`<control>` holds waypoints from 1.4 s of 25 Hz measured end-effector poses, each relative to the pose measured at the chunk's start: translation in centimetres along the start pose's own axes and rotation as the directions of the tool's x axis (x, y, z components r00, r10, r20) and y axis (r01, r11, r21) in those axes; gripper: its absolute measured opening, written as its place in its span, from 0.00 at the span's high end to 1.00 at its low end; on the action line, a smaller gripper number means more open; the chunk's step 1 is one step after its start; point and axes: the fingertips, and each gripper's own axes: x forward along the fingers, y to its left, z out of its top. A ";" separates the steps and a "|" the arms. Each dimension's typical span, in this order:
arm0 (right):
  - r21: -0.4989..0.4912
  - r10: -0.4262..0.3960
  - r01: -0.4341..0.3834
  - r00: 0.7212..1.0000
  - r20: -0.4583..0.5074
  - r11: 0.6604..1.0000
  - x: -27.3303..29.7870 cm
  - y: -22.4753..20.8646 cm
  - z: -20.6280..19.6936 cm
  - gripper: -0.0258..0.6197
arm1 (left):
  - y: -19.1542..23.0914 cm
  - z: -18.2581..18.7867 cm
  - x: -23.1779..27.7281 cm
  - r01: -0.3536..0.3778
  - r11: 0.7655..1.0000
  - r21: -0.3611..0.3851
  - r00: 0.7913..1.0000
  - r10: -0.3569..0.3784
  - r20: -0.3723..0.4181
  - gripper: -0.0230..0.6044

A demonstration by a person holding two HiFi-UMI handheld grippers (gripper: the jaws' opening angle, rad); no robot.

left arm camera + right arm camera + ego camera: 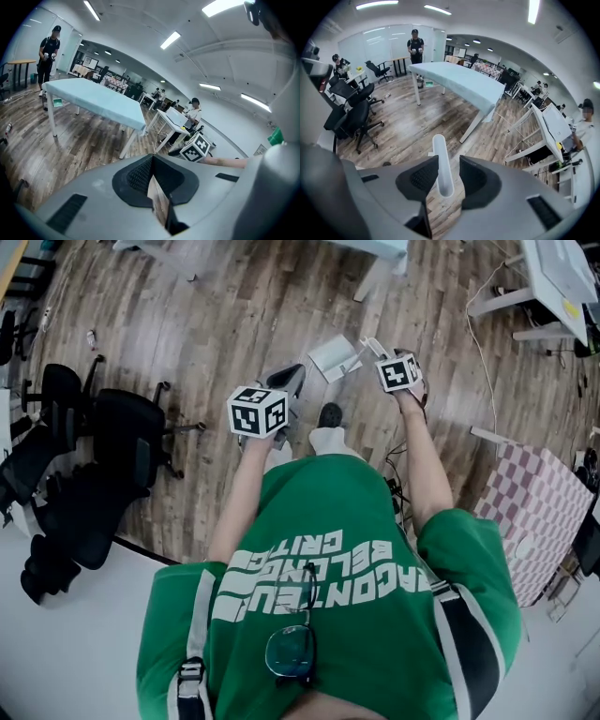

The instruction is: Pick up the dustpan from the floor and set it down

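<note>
The white dustpan (334, 357) hangs over the wooden floor just ahead of the person's shoe (330, 414). Its long white handle (441, 164) runs up between the jaws of my right gripper (449, 162), which is shut on it; the pan is hidden below the gripper body in the right gripper view. In the head view the right gripper (375, 347) is at the dustpan's right end. My left gripper (288, 380) is held to the left of the dustpan, apart from it. In its own view the left gripper (152, 161) is shut, pads meeting at the tips, with nothing between them.
Black office chairs (112, 442) crowd the floor at the left. A pink checkered box (539, 502) stands at the right, with white desk legs (539, 296) and a cable (483, 352) beyond. A light blue table (459, 82) and several people are farther off.
</note>
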 end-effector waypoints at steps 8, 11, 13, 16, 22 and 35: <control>0.126 -0.148 0.122 0.965 0.218 0.984 -9.8 -1.6 4.2 0.75 | 0.4 1.2 -1.5 0.038 0.998 0.043 0.999 -0.038 -0.008 0.96; 0.157 -0.102 0.054 0.942 0.320 0.986 -12.5 0.4 6.6 0.87 | 1.8 2.1 -2.7 0.028 0.999 0.044 0.999 -0.029 0.016 0.96; 0.162 -0.049 -0.014 0.924 0.380 0.987 -13.7 2.5 8.2 0.90 | 2.8 2.6 -3.4 0.016 0.999 0.040 0.999 -0.017 0.031 0.96; 0.139 0.034 -0.105 0.897 0.440 0.985 -14.6 5.9 10.2 0.93 | 3.8 3.2 -4.4 0.004 0.999 0.036 0.999 -0.006 0.054 0.96; 0.076 0.127 -0.180 0.881 0.456 0.981 -14.4 10.4 12.0 0.95 | 4.9 4.3 -5.7 -0.011 0.999 0.046 0.996 0.007 0.090 0.96; 0.006 0.212 -0.242 0.861 0.462 0.970 -15.1 15.5 14.0 0.95 | 7.1 5.3 -8.7 -0.063 0.998 0.023 0.984 0.059 0.170 0.96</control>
